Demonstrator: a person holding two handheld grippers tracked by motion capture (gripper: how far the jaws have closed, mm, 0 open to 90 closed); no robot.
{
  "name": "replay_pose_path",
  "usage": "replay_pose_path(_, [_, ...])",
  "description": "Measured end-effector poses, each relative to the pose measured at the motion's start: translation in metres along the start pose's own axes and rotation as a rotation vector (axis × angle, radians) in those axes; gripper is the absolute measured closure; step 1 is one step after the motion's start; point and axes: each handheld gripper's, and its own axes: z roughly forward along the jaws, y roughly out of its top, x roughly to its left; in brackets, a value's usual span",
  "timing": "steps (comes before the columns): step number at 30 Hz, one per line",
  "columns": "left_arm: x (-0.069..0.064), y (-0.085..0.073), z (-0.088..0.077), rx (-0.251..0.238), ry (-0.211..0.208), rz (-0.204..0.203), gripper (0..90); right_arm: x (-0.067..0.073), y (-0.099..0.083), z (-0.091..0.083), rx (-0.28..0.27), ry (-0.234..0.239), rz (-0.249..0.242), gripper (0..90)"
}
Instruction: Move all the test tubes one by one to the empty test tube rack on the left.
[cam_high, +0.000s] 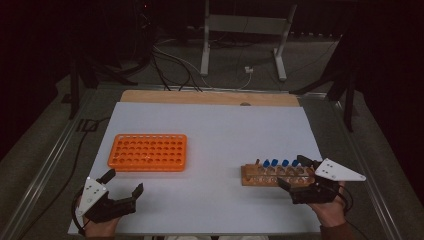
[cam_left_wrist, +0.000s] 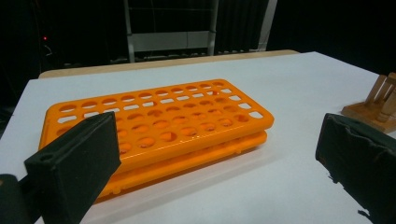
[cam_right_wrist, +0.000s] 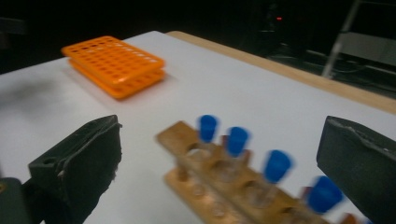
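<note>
Blue-capped tubes (cam_high: 280, 163) in wooden rack (cam_high: 250, 176)

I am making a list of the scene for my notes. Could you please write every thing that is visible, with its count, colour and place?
Tube rack: 1, orange plastic, holes unfilled, left half of the table.
Wooden rack: 1, brown, right near part of the table, between the right gripper's open jaws.
Capped tubes: 4 blue caps visible, clear bodies, standing in the wooden rack.
Table: 1, white top with a wooden strip at the far edge.
Metal stand: 1, grey, on the floor beyond the table.
Cables: several, dark and white, on the floor behind the table.
Left gripper: 1, black, open, near left corner, in a hand.
Right gripper: 1, black, open, at the wooden rack, in a hand.
</note>
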Motion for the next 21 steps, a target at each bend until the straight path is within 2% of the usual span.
replay_pose_path(4, [-0.001, -0.001, 0.001, 0.003, -0.005, 0.0, 0.9, -0.016, 0.0, -0.003, 0.0, -0.037, 0.03, 2.0])
replay_pose_path(5, [-0.001, -0.001, 0.001, 0.003, -0.005, 0.0, 0.9, -0.016, 0.0, -0.003, 0.0, -0.037, 0.03, 2.0])
replay_pose_path(6, [-0.001, -0.001, 0.002, 0.007, -0.008, 0.003, 0.9, -0.025, -0.001, -0.005, 0.004, -0.057, 0.049, 3.5])
replay_pose_path(7, [-0.001, -0.001, 0.002, 0.007, -0.008, 0.003, 0.9, -0.025, -0.001, -0.005, 0.004, -0.057, 0.049, 3.5])
replay_pose_path(8, [-0.002, -0.001, 0.003, 0.011, -0.011, 0.007, 0.9, -0.033, -0.004, -0.006, 0.014, -0.074, 0.066, 5.6])
replay_pose_path(15, [-0.004, -0.001, 0.004, 0.017, -0.015, 0.013, 0.9, -0.048, -0.016, -0.012, 0.003, -0.116, 0.114, 16.0])
replay_pose_path(18, [-0.003, -0.001, 0.004, 0.015, -0.015, 0.008, 0.9, -0.051, -0.021, -0.016, -0.006, -0.133, 0.126, 23.6])
replay_pose_path(21, [-0.003, -0.001, 0.004, 0.014, -0.016, 0.006, 0.9, -0.053, -0.025, -0.019, -0.003, -0.144, 0.127, 36.7])
